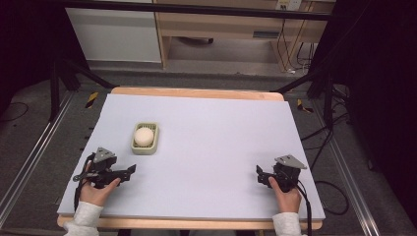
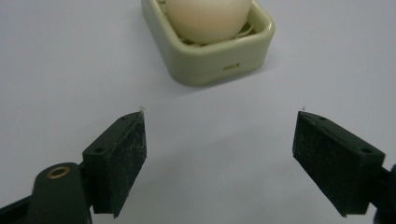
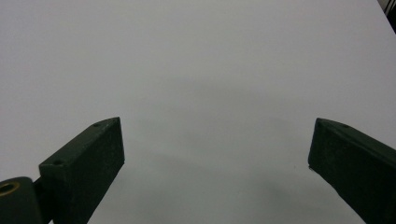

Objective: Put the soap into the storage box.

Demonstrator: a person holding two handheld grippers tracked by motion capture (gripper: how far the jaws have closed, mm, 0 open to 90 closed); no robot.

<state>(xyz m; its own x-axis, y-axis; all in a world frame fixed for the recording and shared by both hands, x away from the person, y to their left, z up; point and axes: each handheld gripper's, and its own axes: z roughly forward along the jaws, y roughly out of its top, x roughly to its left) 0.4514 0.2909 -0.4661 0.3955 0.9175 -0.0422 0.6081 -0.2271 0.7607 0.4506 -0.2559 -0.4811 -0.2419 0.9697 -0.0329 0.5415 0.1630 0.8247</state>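
pale green soap dish sits on the bench around 10 o'clock from the middle, with a round cream soap lying in it. left claw is down at 7 o'clock, jaws spread wide and empty, dish just ahead of it. right claw at 4 o'clock, also released, over bare bench.

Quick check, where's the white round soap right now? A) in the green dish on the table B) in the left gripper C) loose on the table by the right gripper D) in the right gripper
A: the white round soap sits in the green dish on the table, ahead of the left gripper, whose jaws are spread wide with nothing between them; the right gripper is likewise open over bare table.
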